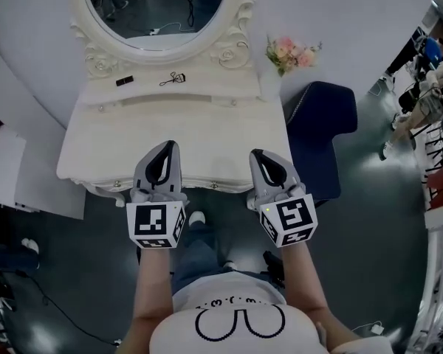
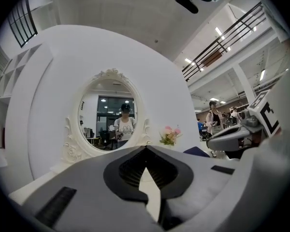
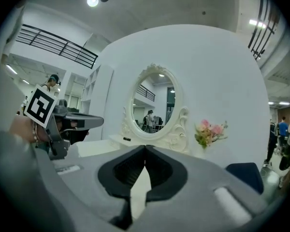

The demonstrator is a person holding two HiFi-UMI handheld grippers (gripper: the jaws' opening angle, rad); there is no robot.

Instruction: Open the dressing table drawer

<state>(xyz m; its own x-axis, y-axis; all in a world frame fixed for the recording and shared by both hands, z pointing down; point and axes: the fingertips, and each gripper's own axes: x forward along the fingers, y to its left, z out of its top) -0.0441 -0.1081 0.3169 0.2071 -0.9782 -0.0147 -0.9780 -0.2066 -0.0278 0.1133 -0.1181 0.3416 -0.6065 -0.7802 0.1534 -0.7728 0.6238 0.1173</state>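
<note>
The white dressing table (image 1: 207,127) stands in front of me, with an oval mirror (image 1: 159,9) at its back. Its drawer front (image 1: 215,185), with small knobs, runs along the near edge and looks closed. My left gripper (image 1: 165,148) hovers over the near left part of the tabletop, its jaws shut with nothing between them. Over the near right part, my right gripper (image 1: 258,154) is likewise shut and empty. Both point level toward the mirror (image 2: 108,117), side by side. The left gripper view shows its tips (image 2: 146,149) meeting, and the right gripper view shows the same (image 3: 145,149).
A black item (image 1: 124,80) and an eyelash curler (image 1: 174,78) lie on the raised back shelf. Pink flowers (image 1: 289,54) stand at the table's right rear. A navy chair (image 1: 321,135) sits right of the table. White boards (image 1: 15,172) lie on the floor at left.
</note>
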